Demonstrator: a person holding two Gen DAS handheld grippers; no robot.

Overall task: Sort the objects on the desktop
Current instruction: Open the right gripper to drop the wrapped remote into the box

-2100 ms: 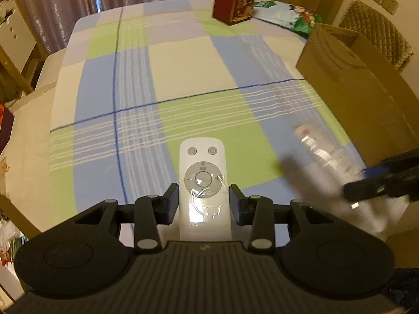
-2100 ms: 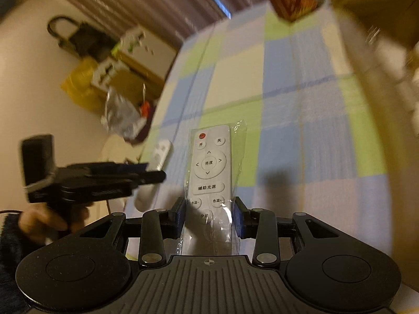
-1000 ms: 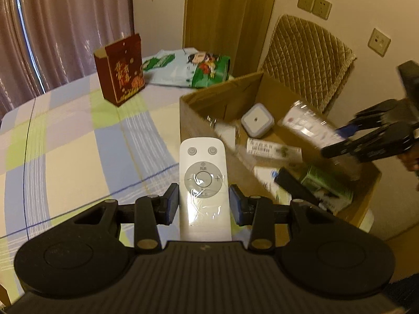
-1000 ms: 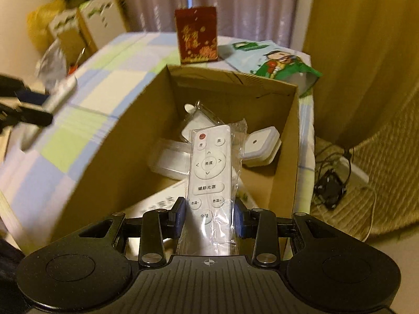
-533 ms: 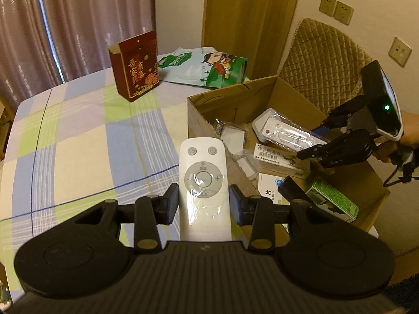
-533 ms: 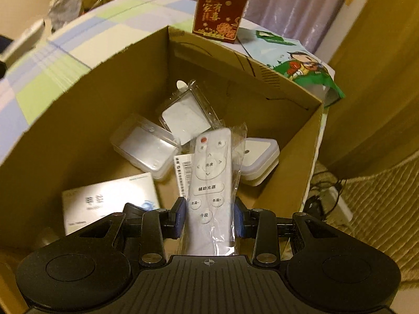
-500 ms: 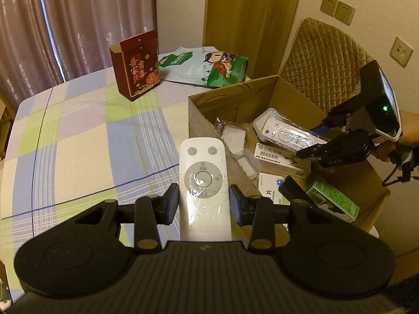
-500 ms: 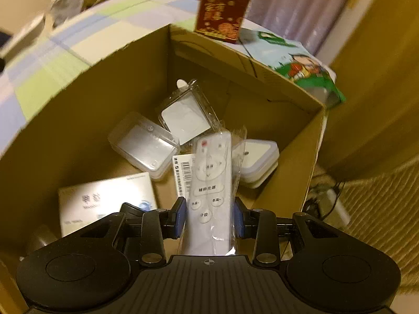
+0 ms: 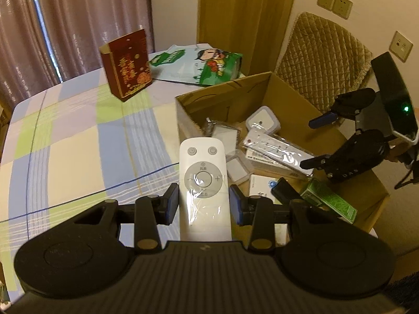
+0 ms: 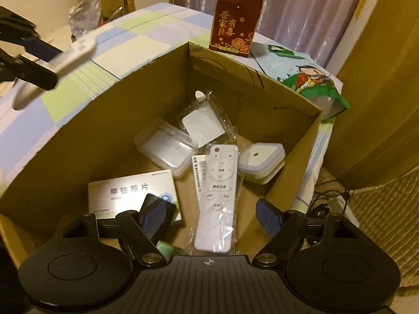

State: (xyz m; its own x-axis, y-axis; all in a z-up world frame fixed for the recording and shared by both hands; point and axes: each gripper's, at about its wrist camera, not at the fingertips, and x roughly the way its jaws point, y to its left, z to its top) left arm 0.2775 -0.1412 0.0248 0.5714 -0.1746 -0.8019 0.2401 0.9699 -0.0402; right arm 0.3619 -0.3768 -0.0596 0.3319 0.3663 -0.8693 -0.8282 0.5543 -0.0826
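My left gripper (image 9: 204,201) is shut on a white remote with a round dial (image 9: 203,172), held above the checked tablecloth beside the cardboard box (image 9: 227,96). In the right wrist view the same gripper (image 10: 39,60) and its remote (image 10: 76,49) show at the upper left. My right gripper (image 10: 213,217) hangs over the open box (image 10: 235,70) with its jaws opening wide. A plastic-bagged white remote with a red button (image 10: 218,191) lies in the box between the fingers, and neither pad touches it. The left wrist view shows the right gripper (image 9: 315,141) above the bagged remote (image 9: 277,149).
The box also holds a white medicine carton (image 10: 131,191), clear plastic cases (image 10: 163,147), a square white device (image 10: 262,158) and a green packet (image 9: 330,201). A red carton (image 9: 127,65) and a green snack bag (image 9: 209,62) sit on the table behind. A quilted chair (image 9: 322,57) stands to the right.
The right gripper's jaws have spread apart and the bagged remote has dropped from them onto the things in the box. The left gripper still holds its remote.
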